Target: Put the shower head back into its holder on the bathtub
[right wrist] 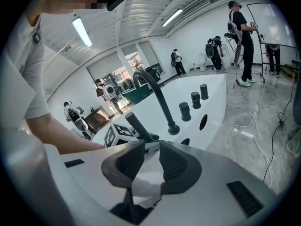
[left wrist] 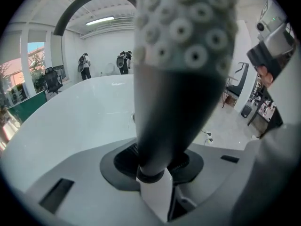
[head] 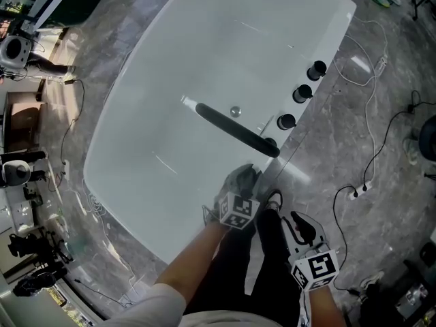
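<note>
My left gripper (left wrist: 157, 168) is shut on the lower end of the shower head (left wrist: 181, 79), a black handle topped by a grey nozzle face that fills the left gripper view. In the right gripper view the handle (right wrist: 135, 125) slants up beside the left gripper's marker cube (right wrist: 117, 135), close to the base of the black faucet (right wrist: 157, 98). Two dark oval openings (right wrist: 203, 121) pierce the white bathtub rim (right wrist: 216, 98) near it. In the head view my left gripper (head: 242, 181) hangs over the tub's near rim. My right gripper (right wrist: 149, 149) stands open with nothing between its pads, further back (head: 301, 229).
Three black knobs (head: 302, 92) line the tub rim beyond the faucet spout (head: 235, 129). A drain (head: 236, 112) sits in the tub floor. White cables (head: 371, 135) trail over the marble floor on the right. Several people stand in the background of the right gripper view (right wrist: 242, 41).
</note>
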Demonstrator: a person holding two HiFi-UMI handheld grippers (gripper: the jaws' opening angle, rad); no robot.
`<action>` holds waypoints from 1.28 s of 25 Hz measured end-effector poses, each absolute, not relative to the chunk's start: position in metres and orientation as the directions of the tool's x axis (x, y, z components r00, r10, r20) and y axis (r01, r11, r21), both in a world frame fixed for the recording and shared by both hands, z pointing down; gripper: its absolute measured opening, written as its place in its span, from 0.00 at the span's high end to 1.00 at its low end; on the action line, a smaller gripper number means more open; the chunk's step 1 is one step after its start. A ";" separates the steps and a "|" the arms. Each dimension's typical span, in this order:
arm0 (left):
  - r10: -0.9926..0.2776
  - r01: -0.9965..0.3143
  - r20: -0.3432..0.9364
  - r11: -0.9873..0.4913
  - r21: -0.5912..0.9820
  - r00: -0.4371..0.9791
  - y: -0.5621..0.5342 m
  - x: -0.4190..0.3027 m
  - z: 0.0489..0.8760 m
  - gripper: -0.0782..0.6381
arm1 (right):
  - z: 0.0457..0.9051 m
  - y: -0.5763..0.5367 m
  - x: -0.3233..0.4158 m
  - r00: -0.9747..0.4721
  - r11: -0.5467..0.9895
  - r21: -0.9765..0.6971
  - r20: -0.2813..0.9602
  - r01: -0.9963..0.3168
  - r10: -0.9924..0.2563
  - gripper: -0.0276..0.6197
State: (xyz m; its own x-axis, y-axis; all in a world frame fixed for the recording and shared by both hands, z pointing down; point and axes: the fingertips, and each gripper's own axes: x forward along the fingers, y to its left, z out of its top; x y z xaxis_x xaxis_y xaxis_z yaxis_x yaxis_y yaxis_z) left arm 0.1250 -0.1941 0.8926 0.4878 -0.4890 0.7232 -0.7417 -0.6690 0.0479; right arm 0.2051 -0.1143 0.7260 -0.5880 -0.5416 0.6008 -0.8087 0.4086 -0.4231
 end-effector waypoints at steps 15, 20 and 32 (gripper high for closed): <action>-0.536 -0.740 0.633 -0.666 0.090 0.559 -0.189 0.118 0.801 0.63 | 0.692 -0.115 0.190 -0.614 0.423 -0.446 0.565 -0.789 -0.551 0.80; -0.567 -0.771 0.607 -0.625 0.123 0.557 -0.158 0.092 0.735 0.62 | 0.671 -0.116 0.188 -0.586 0.374 -0.453 0.569 -0.809 -0.578 0.80; -0.661 -0.776 0.411 -0.575 0.260 0.627 -0.143 0.084 0.506 0.80 | 0.499 -0.132 0.129 -0.651 0.555 -0.341 0.389 -0.759 -0.652 0.81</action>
